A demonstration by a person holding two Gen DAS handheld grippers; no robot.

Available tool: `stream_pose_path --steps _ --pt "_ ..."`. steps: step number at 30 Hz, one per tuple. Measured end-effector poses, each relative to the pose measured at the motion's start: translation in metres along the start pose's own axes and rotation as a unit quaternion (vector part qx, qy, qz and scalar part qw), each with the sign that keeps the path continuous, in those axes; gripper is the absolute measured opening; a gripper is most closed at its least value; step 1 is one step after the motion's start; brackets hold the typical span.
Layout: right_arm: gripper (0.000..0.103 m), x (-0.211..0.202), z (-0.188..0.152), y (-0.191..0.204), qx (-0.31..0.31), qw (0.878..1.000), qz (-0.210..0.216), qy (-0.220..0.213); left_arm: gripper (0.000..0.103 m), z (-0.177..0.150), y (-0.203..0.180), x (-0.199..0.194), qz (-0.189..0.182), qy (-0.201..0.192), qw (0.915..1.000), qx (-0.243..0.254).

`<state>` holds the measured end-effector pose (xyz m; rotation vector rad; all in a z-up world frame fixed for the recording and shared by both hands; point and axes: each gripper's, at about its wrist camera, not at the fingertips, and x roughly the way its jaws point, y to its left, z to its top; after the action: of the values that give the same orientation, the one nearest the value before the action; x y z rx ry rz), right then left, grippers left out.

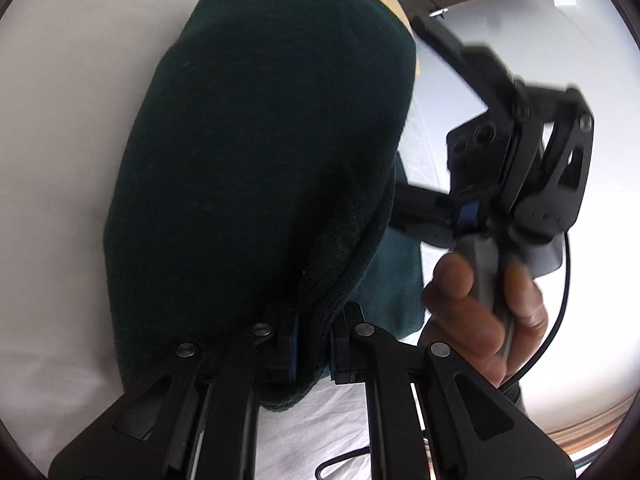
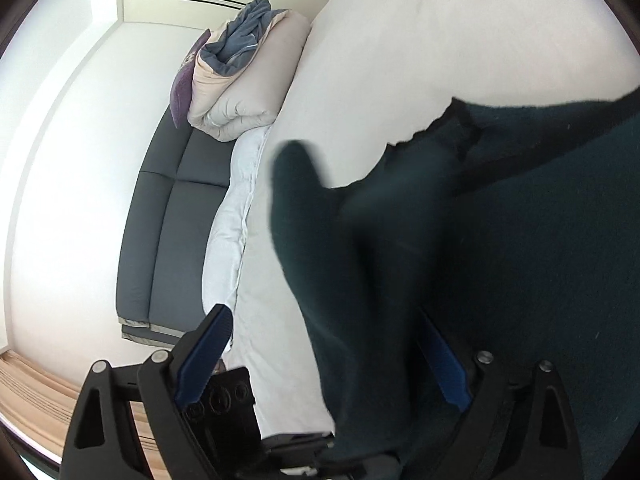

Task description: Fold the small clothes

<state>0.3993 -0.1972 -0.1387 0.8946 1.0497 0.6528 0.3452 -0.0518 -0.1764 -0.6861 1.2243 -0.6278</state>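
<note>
A dark green garment point(image 1: 260, 168) is held above a white bed point(image 1: 60, 160). In the left wrist view, the left tool point(image 1: 314, 352) is clamped on the garment's thick lower edge, the cloth being pinched between its blue-padded fingers, and the fabric hangs forward over most of the frame. A tan item point(image 1: 394, 4) is partly seen behind the garment's top.

To the right in that view, the right tool point(image 1: 424, 212) is seen from the side, its handle gripped by a hand point(image 1: 480, 300); its fingers reach toward the garment's edge, though contact there is blurred.

In the right wrist view, the right tool point(image 2: 324, 356) is seen with its fingers point(image 2: 206, 354) spread wide apart. A fold of the garment point(image 2: 500, 260) passes between them without being clamped. A grey headboard point(image 2: 168, 216) is seen beside the bed point(image 2: 400, 40), with a rolled beige duvet point(image 2: 248, 84) and a purple pillow point(image 2: 182, 88) at its far end.
</note>
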Motion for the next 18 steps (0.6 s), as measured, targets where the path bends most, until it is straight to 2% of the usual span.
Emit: stream_pose_path --steps 2,4,6,9,11,13,15,18 --pt "0.079 0.001 0.004 -0.001 -0.005 1.000 -0.012 -0.004 0.008 -0.002 -0.002 0.005 0.007 0.001 0.9999 0.008" --pt "0.059 0.003 0.006 0.001 -0.019 0.999 -0.044 -0.001 0.008 -0.001 -0.004 0.002 0.012 -0.001 0.9998 0.013" --pt "0.050 0.000 0.008 0.001 -0.023 0.998 -0.060 -0.003 0.008 -0.003 -0.008 0.001 0.017 -0.002 0.9997 0.019" --pt "0.047 -0.011 0.011 -0.002 -0.021 0.997 -0.068 -0.023 0.008 -0.008 -0.019 0.003 0.026 -0.004 0.9992 0.031" --pt "0.041 -0.015 0.014 -0.004 -0.021 0.996 -0.076 -0.030 0.008 -0.013 -0.029 0.008 0.029 -0.004 0.9990 0.035" --pt "0.023 -0.016 0.015 -0.002 -0.035 0.994 -0.094 -0.032 0.008 -0.015 -0.033 0.010 0.031 -0.002 0.9989 0.034" --pt "0.017 -0.020 0.017 -0.001 -0.041 0.993 -0.099 -0.039 0.008 -0.017 -0.038 0.011 0.032 -0.002 0.9988 0.037" --pt "0.015 -0.030 0.019 -0.002 -0.049 0.991 -0.115 -0.053 0.008 -0.019 -0.056 0.019 0.033 0.000 0.9983 0.047"
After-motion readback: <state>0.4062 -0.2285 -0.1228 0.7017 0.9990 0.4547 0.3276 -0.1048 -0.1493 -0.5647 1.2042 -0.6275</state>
